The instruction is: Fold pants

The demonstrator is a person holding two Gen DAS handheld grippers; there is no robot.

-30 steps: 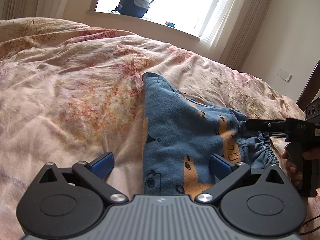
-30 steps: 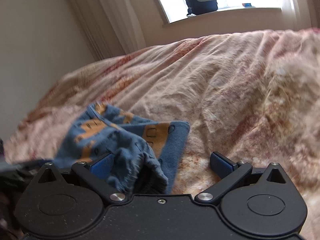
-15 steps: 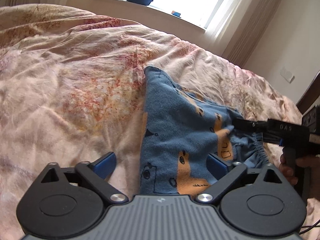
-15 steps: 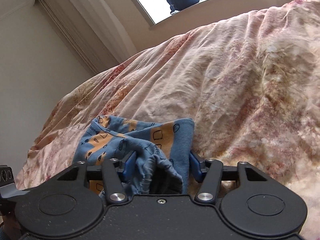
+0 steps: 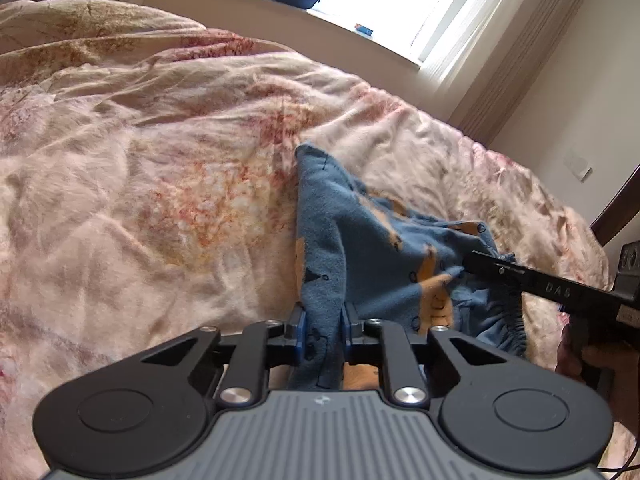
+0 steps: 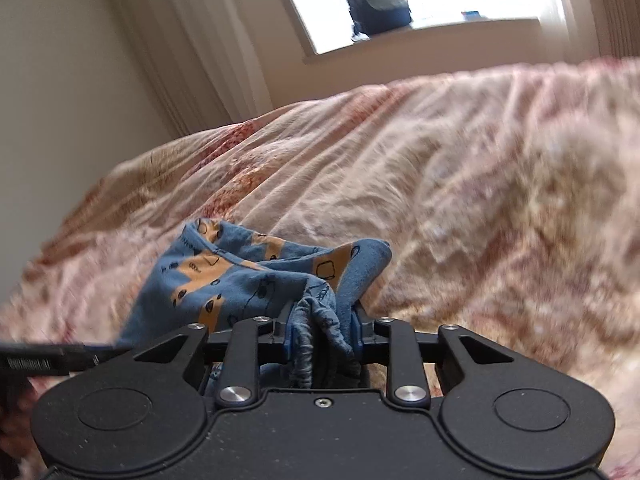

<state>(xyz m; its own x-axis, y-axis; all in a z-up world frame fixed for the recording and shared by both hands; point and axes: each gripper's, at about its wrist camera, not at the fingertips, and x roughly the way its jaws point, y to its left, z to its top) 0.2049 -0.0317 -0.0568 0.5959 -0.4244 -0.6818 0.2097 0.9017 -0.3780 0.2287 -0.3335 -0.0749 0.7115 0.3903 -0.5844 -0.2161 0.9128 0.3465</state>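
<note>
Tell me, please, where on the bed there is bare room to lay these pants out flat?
The quilt lies bare left of the pants, up toward the window sill, and right of them in the right wrist view. It is crowded only at the pants, where both hand-held grippers meet.

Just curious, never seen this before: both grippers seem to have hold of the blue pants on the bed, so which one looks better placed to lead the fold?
Probably the left gripper: it pinches a flat edge of the pants. The right gripper clamps the bunched waistband.
</note>
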